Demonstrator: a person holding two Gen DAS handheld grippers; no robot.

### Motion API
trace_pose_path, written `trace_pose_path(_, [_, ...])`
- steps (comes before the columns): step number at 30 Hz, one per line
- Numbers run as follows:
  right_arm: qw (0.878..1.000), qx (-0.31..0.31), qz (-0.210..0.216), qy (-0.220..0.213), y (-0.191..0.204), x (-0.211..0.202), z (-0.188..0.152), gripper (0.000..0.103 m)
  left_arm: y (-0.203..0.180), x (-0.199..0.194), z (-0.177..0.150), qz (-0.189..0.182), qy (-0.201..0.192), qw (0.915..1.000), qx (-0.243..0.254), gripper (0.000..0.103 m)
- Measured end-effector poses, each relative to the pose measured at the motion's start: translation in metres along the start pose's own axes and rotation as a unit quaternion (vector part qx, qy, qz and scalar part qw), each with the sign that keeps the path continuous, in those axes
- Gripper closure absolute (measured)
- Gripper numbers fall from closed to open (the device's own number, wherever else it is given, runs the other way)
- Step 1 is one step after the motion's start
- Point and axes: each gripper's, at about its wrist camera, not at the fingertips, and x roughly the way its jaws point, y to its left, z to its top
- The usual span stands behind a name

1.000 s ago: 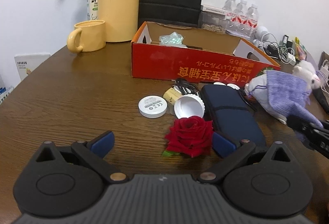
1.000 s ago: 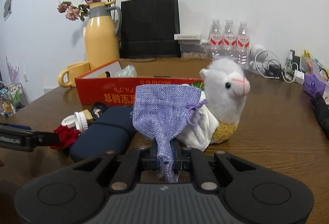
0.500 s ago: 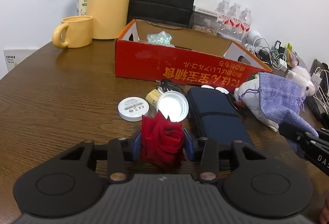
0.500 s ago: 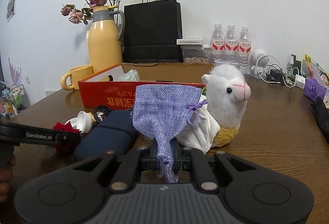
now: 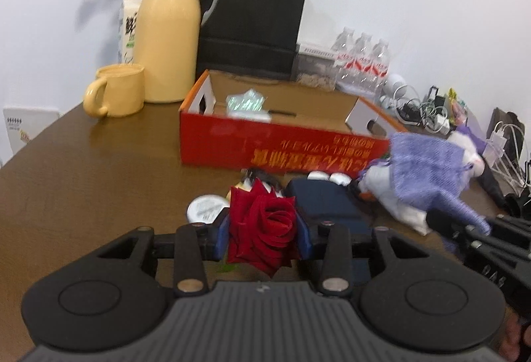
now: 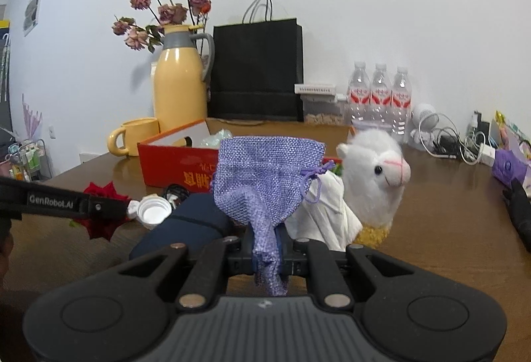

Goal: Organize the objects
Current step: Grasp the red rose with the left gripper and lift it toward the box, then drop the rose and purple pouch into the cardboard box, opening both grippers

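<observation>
The left gripper (image 5: pixel 262 237) was clamped on a red fabric rose (image 5: pixel 262 229), its blue pads (image 5: pixel 221 236) pressing the bloom from both sides; the jaws had just been closing on it, and the flower sat between them, apparently lifted clear of the brown table (image 5: pixel 99 169). The right gripper (image 6: pixel 267 257) was pinched tight on the bottom corner of a lilac drawstring pouch (image 6: pixel 265 176), which stood up above the fingers.

Straight ahead of the rose, beyond a white round puck (image 5: pixel 204 207) and a navy zip case (image 5: pixel 327 206), lay the open red cardboard box (image 5: pixel 275 143). Its long side ran across the left wrist view, so the near wall faced the gripper squarely and the opening sat just past it. A crinkled clear wrapper (image 5: pixel 247 103) already lay inside.

Judging by this, the left hand was nearer the box's left end, the right hand nearer its right end, with a white plush alpaca (image 6: pixel 375 176) beside the pouch.
</observation>
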Motion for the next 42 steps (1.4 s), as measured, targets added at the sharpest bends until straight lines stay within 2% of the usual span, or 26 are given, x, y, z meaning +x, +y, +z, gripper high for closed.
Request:
trace_pose_path(5, [1.000,-0.002,0.009,-0.018,0.005,0.008,0.014,0.094,-0.009,0.005,0.023,-0.011,-0.031,0.9994,0.010,0.063])
trace_pose_path(10, [0.999,-0.001,0.004,-0.048,0.007,0.026,0.049,0.094,-0.021,0.018,0.055,-0.021,-0.069,0.9972,0.020,0.063])
trace_pose_path(14, [0.998,0.004,-0.002,-0.063,0.006,0.050,0.074,0.094,-0.028,0.036,0.083,-0.023,-0.082,0.9960,0.026,0.063])
trace_pose_path(23, [0.996,0.039,-0.071,-0.044,-0.001,0.132,0.112,0.094,-0.045,0.091,0.131,-0.007,-0.107,0.9941,0.014,0.063])
trace_pose_path(28, [0.993,0.065,-0.097,-0.025,-0.015,0.172,0.116,0.093,-0.047,0.126,0.142,0.012,-0.100,0.9949,0.000,0.063])
trace_pose_path(33, [0.992,0.063,-0.108,0.005,-0.023,0.193,0.103,0.093,-0.043,0.157,0.133,0.029,-0.060,0.9977,0.010,0.063])
trace_pose_path(42, [0.993,0.055,-0.106,0.024,-0.024,0.199,0.096,0.093,-0.043,0.164,0.126,0.032,-0.044,0.9982,0.024,0.063])
